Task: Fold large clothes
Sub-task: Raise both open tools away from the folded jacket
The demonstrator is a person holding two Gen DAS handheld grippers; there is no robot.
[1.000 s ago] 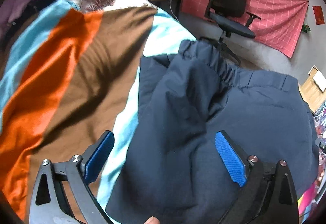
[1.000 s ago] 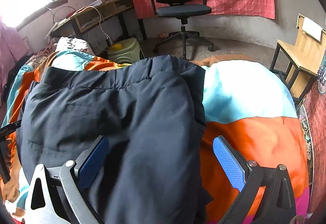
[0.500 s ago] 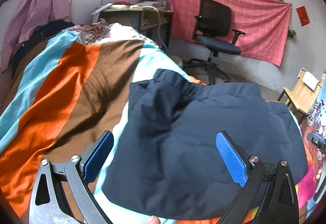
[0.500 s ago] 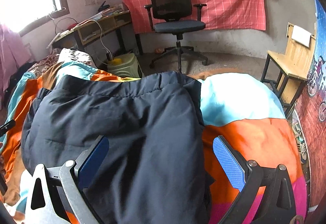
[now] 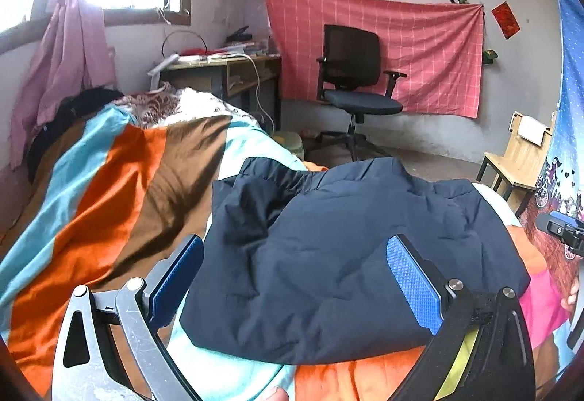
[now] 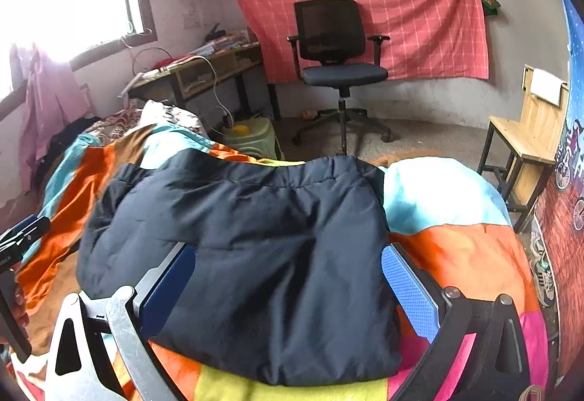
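A dark navy padded garment (image 5: pixel 339 255) lies folded into a thick bundle on the striped bedspread (image 5: pixel 120 182). Its elastic hem faces the far side of the bed. My left gripper (image 5: pixel 295 277) hangs open above the garment's near left part, with nothing between its blue pads. In the right wrist view the same navy garment (image 6: pixel 262 247) fills the middle. My right gripper (image 6: pixel 288 288) is open over the garment's near edge and holds nothing. The other handheld gripper shows at the left edge (image 6: pixel 14 255) of the right wrist view.
A black office chair (image 6: pixel 335 61) stands on the floor beyond the bed, before a red checked cloth (image 6: pixel 383 10) on the wall. A cluttered desk (image 5: pixel 219 72) is at the back left, a wooden chair (image 6: pixel 525 145) at the right. A green bin (image 6: pixel 252 138) sits beside the bed.
Both grippers have pulled back and risen from the garment, so more of the room and the bed shows. The garment lies still. Both grippers stay open.
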